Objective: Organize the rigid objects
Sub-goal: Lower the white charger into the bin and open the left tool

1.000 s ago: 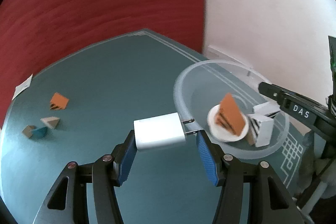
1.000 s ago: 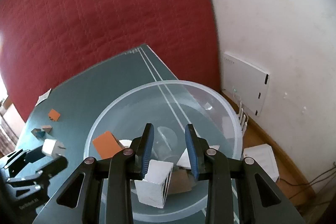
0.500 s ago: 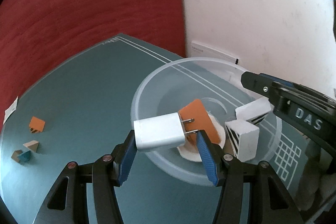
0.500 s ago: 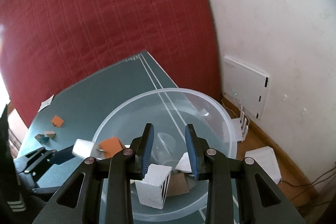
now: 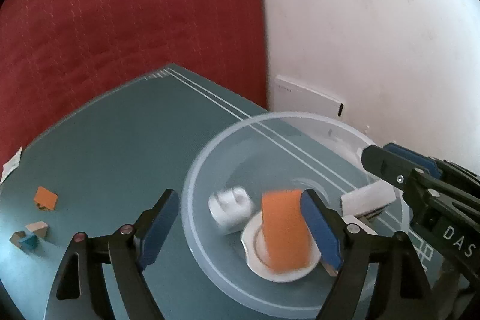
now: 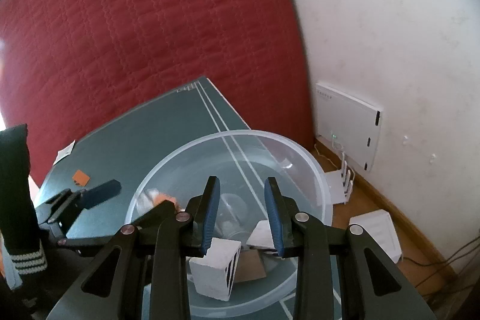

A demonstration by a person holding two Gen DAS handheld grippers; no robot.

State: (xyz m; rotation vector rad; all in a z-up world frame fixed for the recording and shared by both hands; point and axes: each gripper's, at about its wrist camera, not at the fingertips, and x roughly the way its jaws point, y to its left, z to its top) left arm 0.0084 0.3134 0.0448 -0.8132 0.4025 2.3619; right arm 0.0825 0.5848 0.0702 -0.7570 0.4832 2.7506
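Note:
A clear plastic bowl [image 5: 192,182] stands on the teal mat [image 5: 120,146]. My left gripper [image 5: 238,194] hangs over the bowl's near side, its jaws opening, with nothing pressed between the pads. A white charger [image 5: 229,207] lies blurred in the bowl just below it, beside an orange block [image 5: 285,230] on a white round dish [image 5: 255,254]. A white striped box [image 6: 214,269] also rests in the bowl. My right gripper [image 6: 241,185] sits shut above the bowl's other side, and I see nothing between its pads.
Loose pieces lie at the mat's left: an orange piece [image 5: 45,198], a beige wedge [image 5: 37,228] and a teal piece [image 5: 25,240]. A white tag [image 5: 12,164] marks the mat's edge. Red quilted fabric [image 6: 150,35] rises behind. White devices [image 6: 348,125] line the wall at right.
The left gripper carried the white charger from the mat to over the bowl, then opened; the charger has left the pads and lies in the bowl. The right gripper stayed put.

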